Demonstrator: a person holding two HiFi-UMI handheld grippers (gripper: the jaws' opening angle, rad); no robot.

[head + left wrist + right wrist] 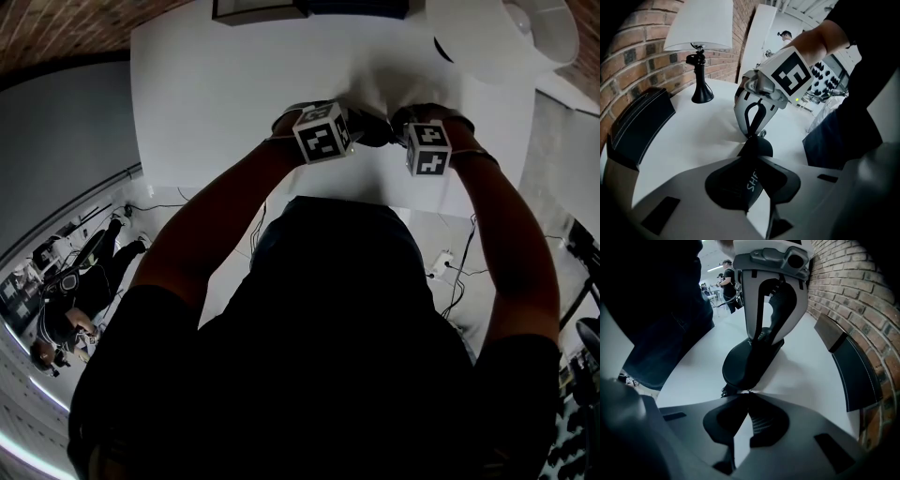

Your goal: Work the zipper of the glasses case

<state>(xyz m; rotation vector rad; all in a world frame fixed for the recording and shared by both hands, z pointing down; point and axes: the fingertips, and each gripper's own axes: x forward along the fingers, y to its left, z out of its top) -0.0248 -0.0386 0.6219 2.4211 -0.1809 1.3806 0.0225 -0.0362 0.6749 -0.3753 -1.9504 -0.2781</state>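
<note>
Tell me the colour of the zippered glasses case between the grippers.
Black; the soft oval glasses case shows best in the right gripper view.

Black glasses case (750, 362) is showing against the white table (234, 103); marker cubes (323, 131) are flashing black-and-white squares.

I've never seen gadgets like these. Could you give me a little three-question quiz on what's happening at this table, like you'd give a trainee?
1. True or false: the lamp lies toppled on the white table.
2. What sits between the left gripper's jaws? A) the black glasses case B) the lamp's base C) nothing
3. Fill in: the wall beside the table is made of ____.

Key: 1 false, it stands upright; 2 A, the jaws are clamped on it; 3 brick.
</note>
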